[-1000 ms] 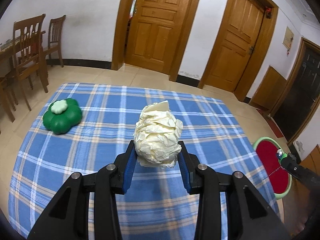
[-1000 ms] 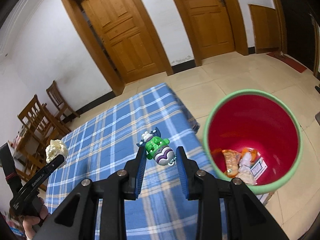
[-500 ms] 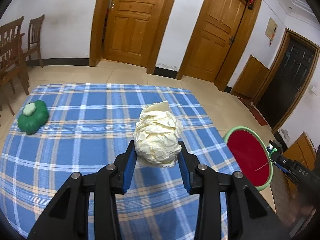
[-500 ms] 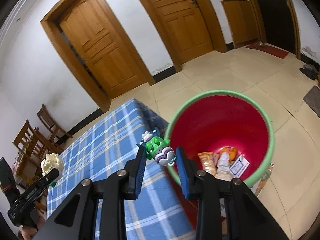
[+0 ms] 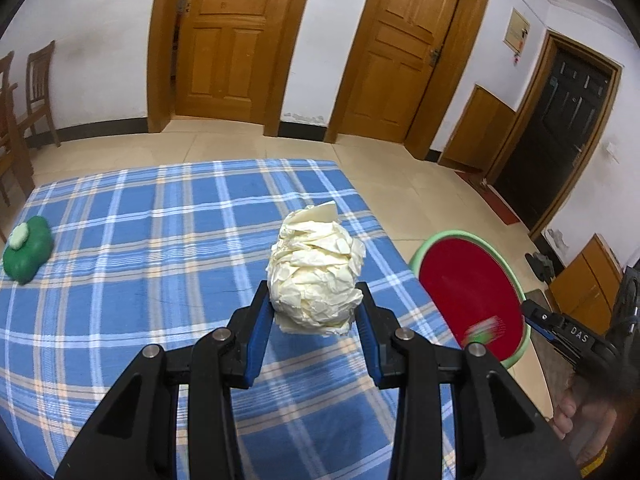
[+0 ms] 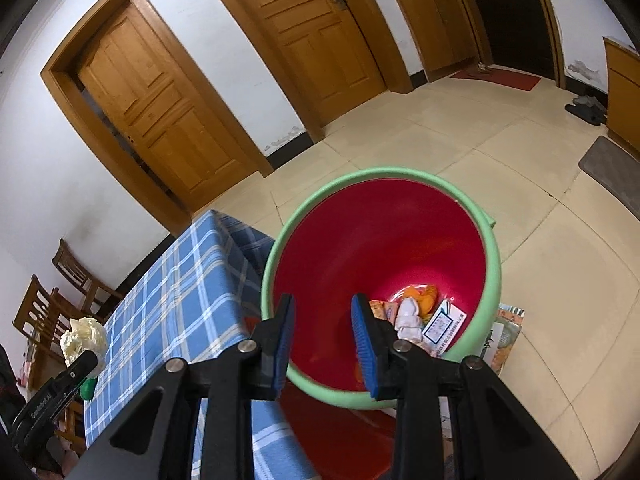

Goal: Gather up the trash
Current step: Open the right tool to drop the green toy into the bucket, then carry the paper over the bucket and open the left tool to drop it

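Note:
My left gripper point(image 5: 316, 316) is shut on a crumpled cream paper ball point(image 5: 314, 276) and holds it above the blue plaid table point(image 5: 140, 280); the ball also shows in the right wrist view point(image 6: 84, 338). My right gripper point(image 6: 323, 324) is open and empty, right over the red bin with a green rim point(image 6: 494, 256). In the left wrist view a blurred green toy point(image 5: 482, 328) is falling into the bin point(image 5: 512, 280) below the right gripper. Wrappers and paper point(image 6: 416, 312) lie at the bin's bottom.
A green clover-shaped object point(image 5: 26, 250) sits at the table's far left. Wooden chairs point(image 5: 38, 88) stand beyond the table's left side. The bin stands on the tiled floor beside the table's right edge. Wooden doors point(image 5: 228, 40) line the far wall.
My right gripper moved over the bin and opened, letting go of the green toy, which is dropping in. My left gripper swung right toward the bin with the paper ball.

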`<state>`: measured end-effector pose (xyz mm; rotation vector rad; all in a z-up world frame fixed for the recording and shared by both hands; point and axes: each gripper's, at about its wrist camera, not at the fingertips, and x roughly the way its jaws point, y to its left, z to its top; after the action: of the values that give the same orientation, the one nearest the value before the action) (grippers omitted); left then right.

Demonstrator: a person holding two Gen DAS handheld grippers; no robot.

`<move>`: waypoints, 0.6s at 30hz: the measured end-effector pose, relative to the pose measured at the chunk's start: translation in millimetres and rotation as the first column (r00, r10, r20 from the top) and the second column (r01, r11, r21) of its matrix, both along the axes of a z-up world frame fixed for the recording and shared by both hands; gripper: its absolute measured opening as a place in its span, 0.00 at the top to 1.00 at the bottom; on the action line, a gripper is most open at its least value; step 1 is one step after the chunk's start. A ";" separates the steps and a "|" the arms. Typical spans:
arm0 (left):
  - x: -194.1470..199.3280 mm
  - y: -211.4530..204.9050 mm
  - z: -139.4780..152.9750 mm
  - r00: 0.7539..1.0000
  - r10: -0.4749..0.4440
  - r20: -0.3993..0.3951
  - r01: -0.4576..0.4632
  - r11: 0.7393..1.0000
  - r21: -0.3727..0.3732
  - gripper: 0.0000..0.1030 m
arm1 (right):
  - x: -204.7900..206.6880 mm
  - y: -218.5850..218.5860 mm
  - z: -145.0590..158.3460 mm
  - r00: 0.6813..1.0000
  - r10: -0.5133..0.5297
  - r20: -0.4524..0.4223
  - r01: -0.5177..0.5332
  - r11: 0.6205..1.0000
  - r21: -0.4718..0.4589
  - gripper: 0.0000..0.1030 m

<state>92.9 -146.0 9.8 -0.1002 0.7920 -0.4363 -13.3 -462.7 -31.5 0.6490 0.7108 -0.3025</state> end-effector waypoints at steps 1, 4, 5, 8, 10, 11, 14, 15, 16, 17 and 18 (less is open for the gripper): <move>0.0 -3.6 -0.2 1.000 -0.007 -0.001 0.007 1.000 0.002 0.61 | -1.0 -2.2 -0.6 1.000 -0.003 0.001 0.003 1.000 0.002 0.68; 0.0 -13.2 -0.8 1.000 -0.030 -0.004 0.030 1.000 0.009 0.61 | -4.1 -5.0 0.2 1.000 -0.009 0.010 0.009 1.000 0.004 0.68; -0.6 -18.1 -0.9 0.999 -0.041 -0.004 0.041 0.999 0.012 0.61 | -5.8 -6.2 1.0 1.000 -0.012 0.014 0.012 1.000 0.001 0.68; -1.2 -29.8 -1.7 0.998 -0.069 -0.008 0.069 0.997 0.015 0.61 | -10.6 -8.6 3.0 1.000 -0.020 0.019 0.020 1.000 -0.012 0.68; -1.4 -37.0 -2.6 0.996 -0.087 -0.011 0.088 0.996 0.018 0.61 | -12.8 -9.6 5.7 0.999 -0.029 0.019 0.029 0.999 -0.027 0.68; -1.7 -41.3 -3.2 0.995 -0.099 -0.012 0.099 0.995 0.020 0.61 | -14.4 -10.3 6.7 0.999 -0.032 0.020 0.032 0.999 -0.033 0.68; -3.7 -57.0 -4.6 0.990 -0.141 -0.015 0.141 0.990 0.026 0.61 | -17.1 -13.7 8.9 0.999 -0.035 0.025 0.035 0.999 -0.036 0.65; -5.1 -62.1 -5.0 0.988 -0.155 -0.014 0.155 0.988 0.029 0.61 | -18.0 -14.5 9.5 0.999 -0.035 0.026 0.036 0.999 -0.036 0.64; -5.4 -66.1 -4.9 0.986 -0.165 -0.014 0.165 0.986 0.030 0.61 | -18.6 -15.3 10.2 0.999 -0.036 0.027 0.037 0.999 -0.035 0.63; -6.2 -71.1 -5.1 0.984 -0.177 -0.013 0.178 0.984 0.032 0.61 | -19.2 -16.1 10.7 0.999 -0.037 0.029 0.038 0.999 -0.034 0.61; -7.3 -76.9 -5.7 0.981 -0.192 -0.012 0.192 0.981 0.035 0.61 | -19.3 -16.5 11.0 0.999 -0.039 0.032 0.040 0.999 -0.032 0.61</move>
<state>85.6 -222.9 4.1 0.0083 0.8210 -0.6040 -32.6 -479.2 -20.5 0.6357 0.6627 -0.3392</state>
